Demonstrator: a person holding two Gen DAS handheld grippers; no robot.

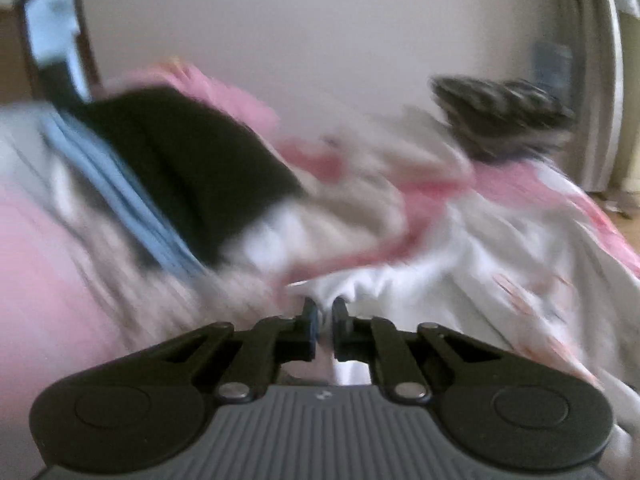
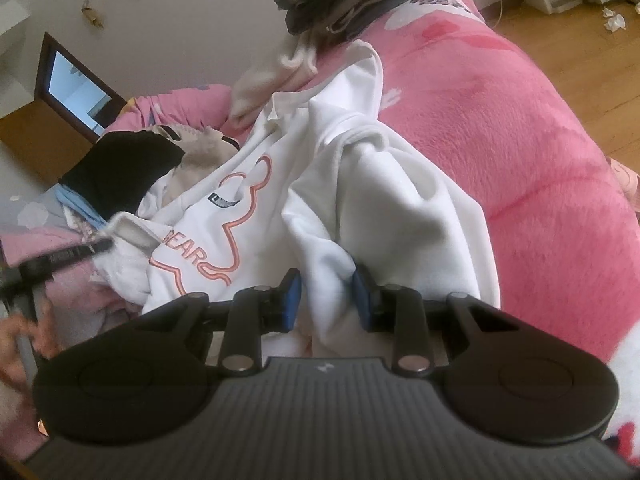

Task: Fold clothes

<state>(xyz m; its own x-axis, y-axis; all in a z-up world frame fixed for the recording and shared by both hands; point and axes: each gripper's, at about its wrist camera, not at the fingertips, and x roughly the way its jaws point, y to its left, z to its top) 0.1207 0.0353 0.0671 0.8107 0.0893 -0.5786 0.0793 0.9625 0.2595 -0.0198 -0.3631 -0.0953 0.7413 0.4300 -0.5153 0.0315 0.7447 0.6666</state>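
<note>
Both my grippers pinch the white sweatshirt (image 2: 248,200).
My right gripper (image 2: 326,300) grips a thick fold; my left gripper (image 1: 325,322) nips its hem; it stretches from near to far.

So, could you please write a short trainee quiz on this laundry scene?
1. True or false: the right gripper is shut on the white top.
2. What colour is the blanket? A green, B pink, C brown.
3. Fill in: the word printed on the top reads ____.

Key: 1 true, its jaws pinch a fold of white cloth. 2 B. 3 BEAR; the B is partly hidden.
</note>
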